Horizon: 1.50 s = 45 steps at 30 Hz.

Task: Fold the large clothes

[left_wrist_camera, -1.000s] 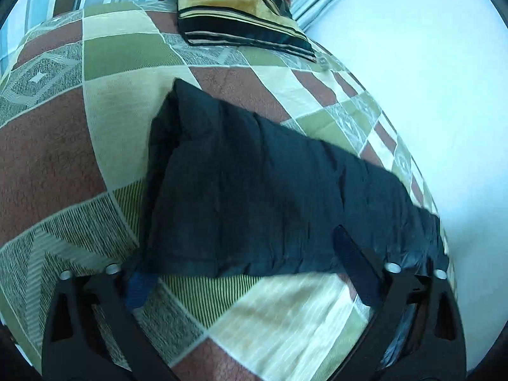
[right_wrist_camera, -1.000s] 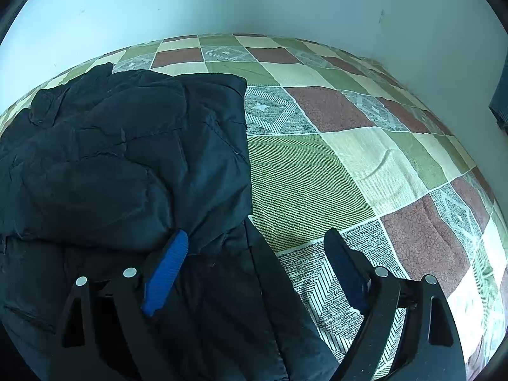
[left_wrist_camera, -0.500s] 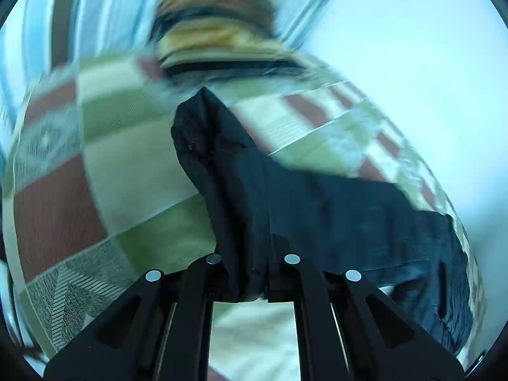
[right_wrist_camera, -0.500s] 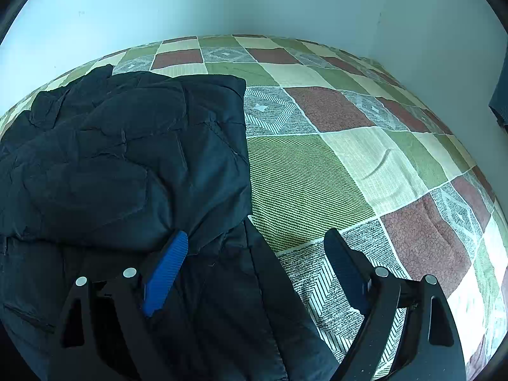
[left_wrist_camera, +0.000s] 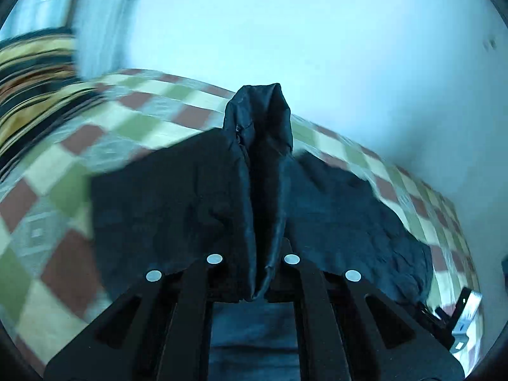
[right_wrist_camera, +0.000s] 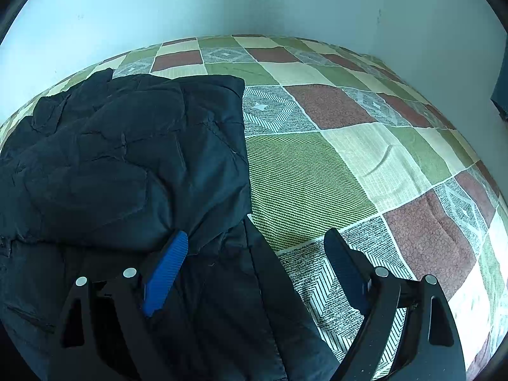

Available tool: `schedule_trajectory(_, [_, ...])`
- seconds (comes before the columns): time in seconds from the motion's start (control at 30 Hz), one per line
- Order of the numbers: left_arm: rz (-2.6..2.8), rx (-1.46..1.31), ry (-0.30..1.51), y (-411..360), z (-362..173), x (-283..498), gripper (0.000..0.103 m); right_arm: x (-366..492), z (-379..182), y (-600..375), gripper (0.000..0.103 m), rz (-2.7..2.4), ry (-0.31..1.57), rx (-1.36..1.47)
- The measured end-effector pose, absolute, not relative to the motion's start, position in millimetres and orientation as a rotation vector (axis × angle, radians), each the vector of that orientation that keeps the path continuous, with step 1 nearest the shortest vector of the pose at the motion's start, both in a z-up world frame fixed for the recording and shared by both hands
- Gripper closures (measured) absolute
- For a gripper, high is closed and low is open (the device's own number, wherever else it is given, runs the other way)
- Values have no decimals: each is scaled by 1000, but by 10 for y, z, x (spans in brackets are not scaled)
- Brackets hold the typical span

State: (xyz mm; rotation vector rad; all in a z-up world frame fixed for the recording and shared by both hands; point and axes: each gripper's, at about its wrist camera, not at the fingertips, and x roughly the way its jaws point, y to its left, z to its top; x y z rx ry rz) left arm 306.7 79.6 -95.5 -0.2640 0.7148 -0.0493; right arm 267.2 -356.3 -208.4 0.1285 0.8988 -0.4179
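Note:
A dark navy padded jacket (right_wrist_camera: 127, 165) lies on a checked bedspread (right_wrist_camera: 317, 184). In the left wrist view my left gripper (left_wrist_camera: 257, 289) is shut on a fold of the jacket (left_wrist_camera: 263, 190), which rises as a pinched ridge above the rest of the garment. The right wrist view shows my right gripper (right_wrist_camera: 257, 254) open, low over the jacket's right edge. Its blue left finger (right_wrist_camera: 165, 270) is over the dark cloth and its right finger (right_wrist_camera: 343, 266) is over the bedspread. Nothing is pressed between them.
A pale wall (right_wrist_camera: 254, 3) runs close behind the bed. Striped pillows (left_wrist_camera: 28, 89) lie at the far left in the left wrist view. Bare bedspread stretches to the right of the jacket. A small device (left_wrist_camera: 466, 314) shows at the lower right edge.
My left gripper went from open over the jacket's edge to shut on a fold, then lifted and swung it across with a roll. The right gripper has stayed still and open.

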Motion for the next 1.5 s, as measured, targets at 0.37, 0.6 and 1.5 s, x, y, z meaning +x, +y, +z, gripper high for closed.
schedule_trajectory(0.37, [-252,-74,839,-927,-1438,3441,96,2659,-2105,-3613,17,-402,897,171])
schedule_trajectory(0.6, [-345,-24,892,-1619,-1656,3463,96,2652,-2106,-3625,17,-393,895,191])
schedule_trajectory(1.5, [-180,-21,852,-240,-1349,3222,42,2596,-1449,-3327,17,-217,825,275])
